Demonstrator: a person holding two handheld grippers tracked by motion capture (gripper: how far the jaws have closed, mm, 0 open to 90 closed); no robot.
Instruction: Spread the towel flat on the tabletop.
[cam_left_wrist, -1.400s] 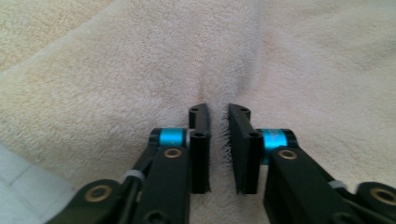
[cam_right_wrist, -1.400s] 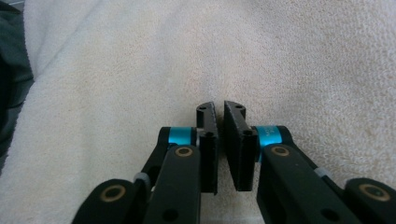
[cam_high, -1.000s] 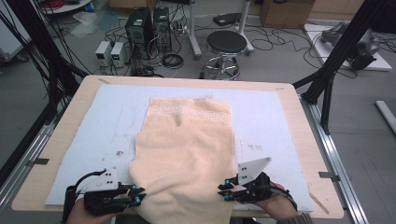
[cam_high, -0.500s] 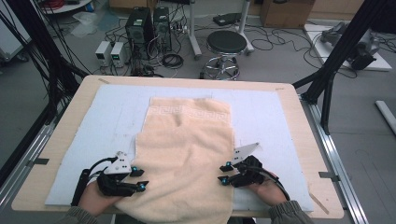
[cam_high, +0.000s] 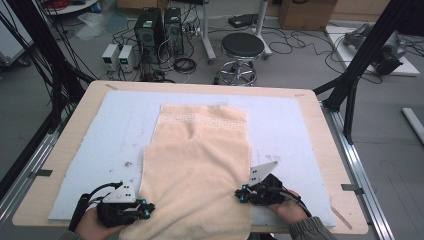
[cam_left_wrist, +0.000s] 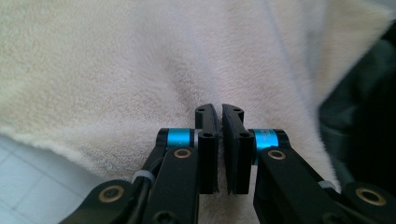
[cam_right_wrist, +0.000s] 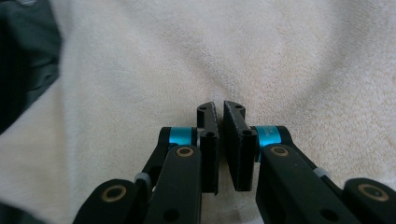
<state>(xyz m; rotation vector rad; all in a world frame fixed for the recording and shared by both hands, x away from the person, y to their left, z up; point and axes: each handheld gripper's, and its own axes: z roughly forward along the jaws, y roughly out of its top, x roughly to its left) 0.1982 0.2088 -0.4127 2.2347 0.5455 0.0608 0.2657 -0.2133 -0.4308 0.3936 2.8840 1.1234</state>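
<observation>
- Near edge: the left gripper (cam_high: 145, 206) and right gripper (cam_high: 242, 194) are seen with jaws just closed, each clenched on a side of the peach towel (cam_high: 200, 165).
- The towel is spread on the blue mat (cam_high: 300, 130); both sides are best lifted evenly.
- The pinched folds are hidden between the pads.

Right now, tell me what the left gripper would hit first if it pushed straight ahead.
The left gripper, jaws closed, points into the cream towel; the folds directly ahead of its tips would likely come first. How much cloth lies bunched there is hard to judge.
</observation>
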